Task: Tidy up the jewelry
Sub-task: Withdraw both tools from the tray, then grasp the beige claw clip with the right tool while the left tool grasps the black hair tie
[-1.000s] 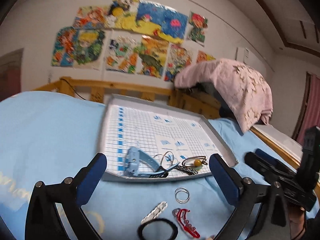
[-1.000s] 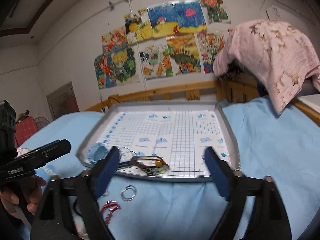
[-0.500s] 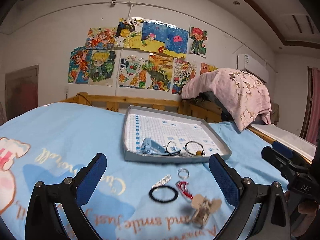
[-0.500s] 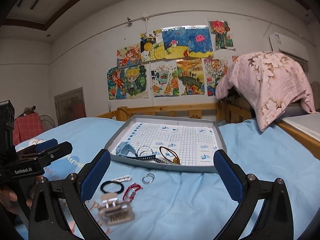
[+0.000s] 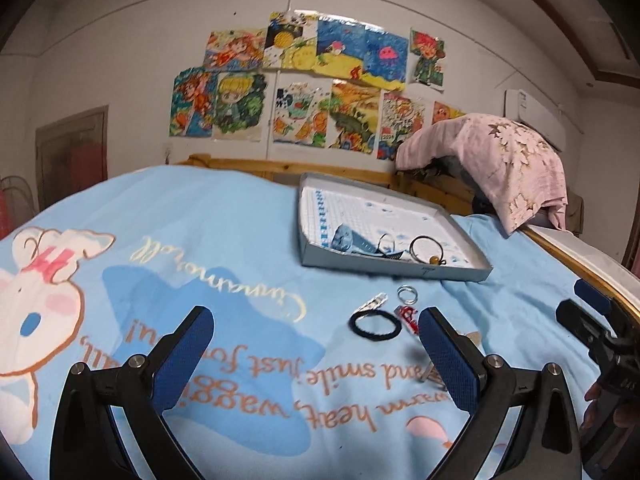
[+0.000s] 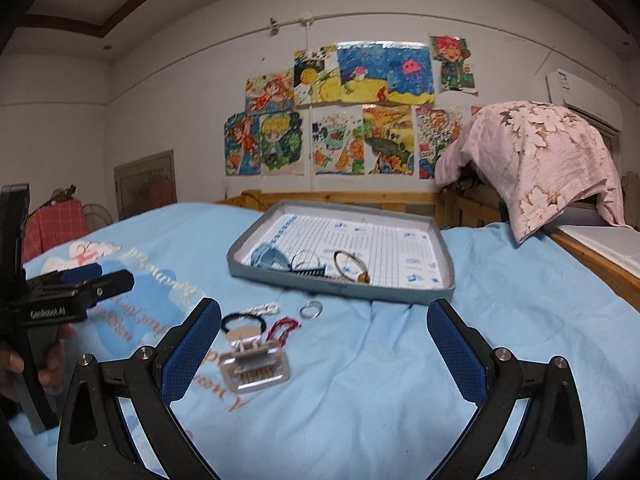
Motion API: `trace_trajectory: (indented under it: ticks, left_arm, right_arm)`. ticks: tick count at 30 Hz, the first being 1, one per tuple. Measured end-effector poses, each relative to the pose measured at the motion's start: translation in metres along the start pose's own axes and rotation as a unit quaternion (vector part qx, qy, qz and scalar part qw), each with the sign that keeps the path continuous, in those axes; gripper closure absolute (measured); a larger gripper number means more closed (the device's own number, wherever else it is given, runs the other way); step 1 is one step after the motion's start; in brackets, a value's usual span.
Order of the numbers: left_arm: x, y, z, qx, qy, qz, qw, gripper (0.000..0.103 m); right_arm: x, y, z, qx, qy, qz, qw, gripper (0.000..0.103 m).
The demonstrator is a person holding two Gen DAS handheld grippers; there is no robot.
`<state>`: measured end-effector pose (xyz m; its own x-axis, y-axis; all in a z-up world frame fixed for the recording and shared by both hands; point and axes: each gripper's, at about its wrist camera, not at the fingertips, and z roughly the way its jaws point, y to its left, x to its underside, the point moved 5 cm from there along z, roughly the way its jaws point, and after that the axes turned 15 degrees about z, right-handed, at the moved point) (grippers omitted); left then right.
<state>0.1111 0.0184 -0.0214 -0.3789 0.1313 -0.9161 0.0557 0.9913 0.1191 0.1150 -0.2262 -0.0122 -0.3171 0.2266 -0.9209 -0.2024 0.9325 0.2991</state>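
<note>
Above the blue bedsheet (image 6: 380,380), both grippers' jaws wide apart, empty.

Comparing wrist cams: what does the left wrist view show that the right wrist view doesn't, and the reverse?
Only the left wrist view shows the bunny print on the blue bedsheet. Only the right wrist view shows the beige hair claw clip whole; the left view hides most of it behind a finger. Both share the grey tray, black hair tie, silver ring and red piece. Left gripper and right gripper are open, empty.
</note>
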Motion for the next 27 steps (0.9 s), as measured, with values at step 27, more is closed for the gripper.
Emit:
trace_trajectory:
  ticks: [27]
  left_arm:
    - [-0.024, 0.021, 0.059, -0.01, 0.014, -0.012, 0.9998, 0.0]
  right_arm:
    - [-0.019, 0.03, 0.057, -0.016, 0.016, -0.009, 1.0, 0.002]
